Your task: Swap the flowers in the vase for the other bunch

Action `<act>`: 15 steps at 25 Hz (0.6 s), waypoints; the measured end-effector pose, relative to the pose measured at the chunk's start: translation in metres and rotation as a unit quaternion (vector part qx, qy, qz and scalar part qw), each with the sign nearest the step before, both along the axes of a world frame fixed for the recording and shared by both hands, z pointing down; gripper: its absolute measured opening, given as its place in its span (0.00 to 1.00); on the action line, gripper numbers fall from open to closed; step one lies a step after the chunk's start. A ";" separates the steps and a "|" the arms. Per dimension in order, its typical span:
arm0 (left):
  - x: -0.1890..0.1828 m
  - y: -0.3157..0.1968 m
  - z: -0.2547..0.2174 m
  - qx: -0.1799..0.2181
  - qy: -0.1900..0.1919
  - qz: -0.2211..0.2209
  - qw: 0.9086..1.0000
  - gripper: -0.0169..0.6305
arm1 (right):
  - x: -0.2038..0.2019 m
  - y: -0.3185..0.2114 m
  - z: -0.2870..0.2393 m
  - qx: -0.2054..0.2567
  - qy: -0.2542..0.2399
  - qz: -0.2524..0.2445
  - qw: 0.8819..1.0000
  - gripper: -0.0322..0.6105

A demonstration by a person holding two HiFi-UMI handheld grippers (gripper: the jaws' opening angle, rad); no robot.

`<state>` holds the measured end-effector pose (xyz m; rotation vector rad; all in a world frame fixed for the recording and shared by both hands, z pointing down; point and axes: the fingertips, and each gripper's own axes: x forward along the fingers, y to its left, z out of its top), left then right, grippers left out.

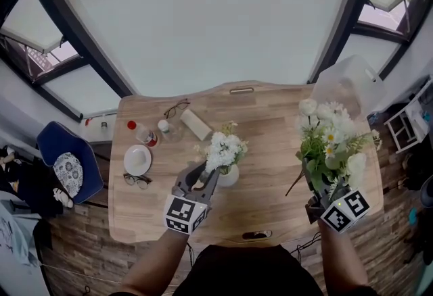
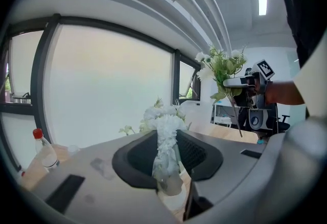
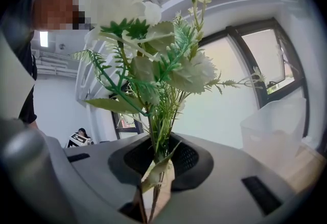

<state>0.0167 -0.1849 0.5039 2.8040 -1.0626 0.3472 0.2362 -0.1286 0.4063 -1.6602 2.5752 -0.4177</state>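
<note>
Wooden table (image 1: 270, 153) lies open between left gripper (image 2: 166, 166) clamping white flowers (image 1: 225, 147) and right gripper (image 3: 156, 172) clamping green bunch (image 1: 329, 142) near its edge.

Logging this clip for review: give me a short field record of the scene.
left gripper: shut on white flowers in vase
right gripper: shut on green bunch, held in the air
vase: upright, middle of table
also on table: plate, bottle, glasses, at left
swap: not yet done
</note>
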 end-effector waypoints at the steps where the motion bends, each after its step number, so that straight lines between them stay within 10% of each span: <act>1: -0.001 0.000 -0.002 0.004 0.003 0.000 1.000 0.18 | 0.000 0.000 0.000 0.000 0.000 0.001 1.000 0.19; 15: -0.010 0.008 -0.053 0.068 0.030 -0.025 0.997 0.16 | -0.007 0.016 -0.016 0.023 0.002 -0.004 1.000 0.19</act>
